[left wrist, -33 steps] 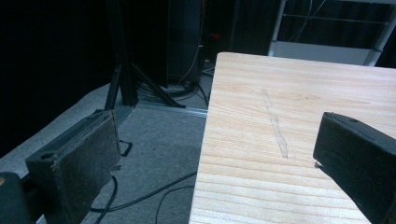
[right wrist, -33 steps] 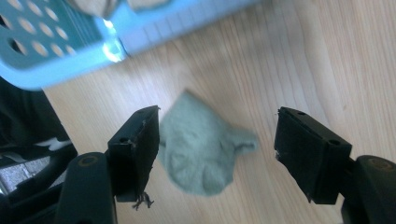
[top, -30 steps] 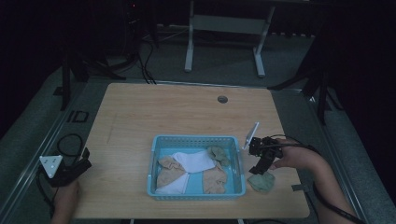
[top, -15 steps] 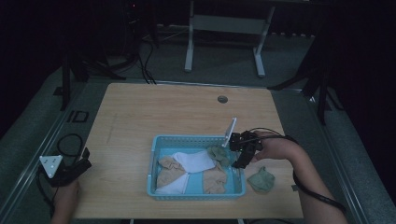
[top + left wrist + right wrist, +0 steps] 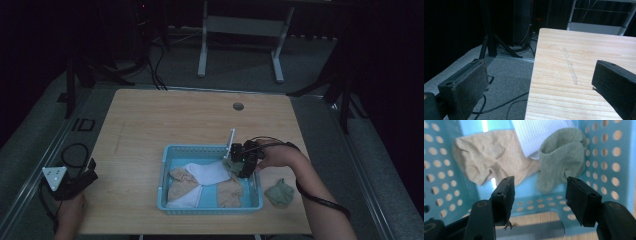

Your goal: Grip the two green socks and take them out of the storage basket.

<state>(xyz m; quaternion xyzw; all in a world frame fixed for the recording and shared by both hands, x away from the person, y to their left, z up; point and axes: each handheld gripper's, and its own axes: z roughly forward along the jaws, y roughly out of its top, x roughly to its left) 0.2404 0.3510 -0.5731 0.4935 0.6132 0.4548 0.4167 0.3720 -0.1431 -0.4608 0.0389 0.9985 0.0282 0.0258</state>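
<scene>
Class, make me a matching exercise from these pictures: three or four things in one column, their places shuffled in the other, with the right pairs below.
Things
1. green sock
2. white sock
3. right gripper
4. left gripper

Places
A. inside the blue basket
B. on the table, right of the basket
C. off the table's left edge
D. over the basket's right end

Pairs: 1-B, 2-A, 3-D, 4-C

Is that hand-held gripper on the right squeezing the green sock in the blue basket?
No: the right hand-held gripper stands open above the perforated blue plastic basket, with the crumpled green sock lying untouched beyond its jaws.
</scene>
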